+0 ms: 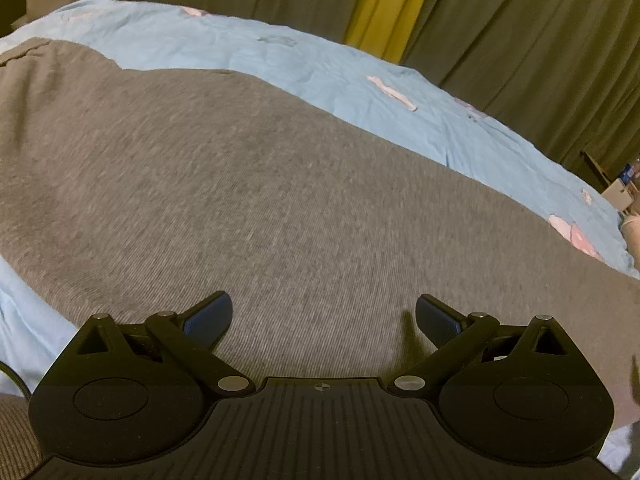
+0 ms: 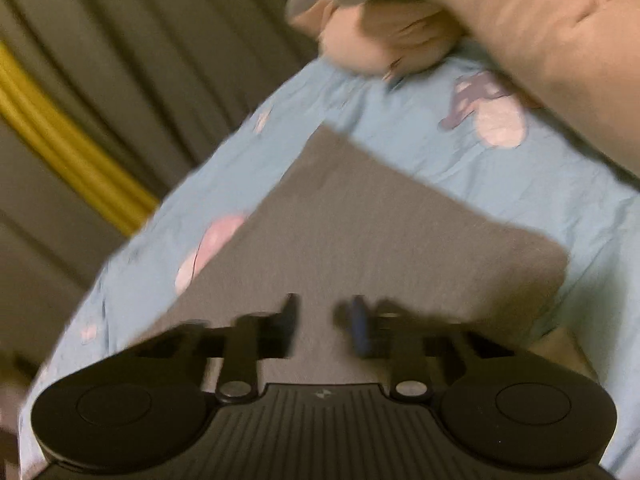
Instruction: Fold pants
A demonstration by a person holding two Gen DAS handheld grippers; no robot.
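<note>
The grey pants (image 1: 240,184) lie spread flat across a light blue bedsheet (image 1: 360,76) printed with pink and white shapes, and they fill most of the left wrist view. The left gripper (image 1: 324,312) sits low over the fabric with its jaws spread wide, the blue-padded fingers (image 1: 210,314) angled outward and nothing held between them. Bare grey cloth shows in the gap. Behind the bed hang dark olive curtains (image 1: 520,32) with a yellow strip (image 1: 384,4) between them. In the right wrist view the pants (image 2: 360,232) show a squared end with a corner pointing away from the camera, resting on the same bedsheet (image 2: 420,148). The right gripper (image 2: 324,322) is above that end with its jaws partly apart, a narrow gap between the fingers (image 2: 358,320); the picture is blurred, so it seems to hold nothing, though contact with the cloth cannot be judged. A pale pink stuffed toy (image 2: 500,20) lies at the far edge of the bed, touching the sheet beyond the pants. The curtains (image 2: 120,60) and yellow strip (image 2: 68,152) appear on the left of this view.
</note>
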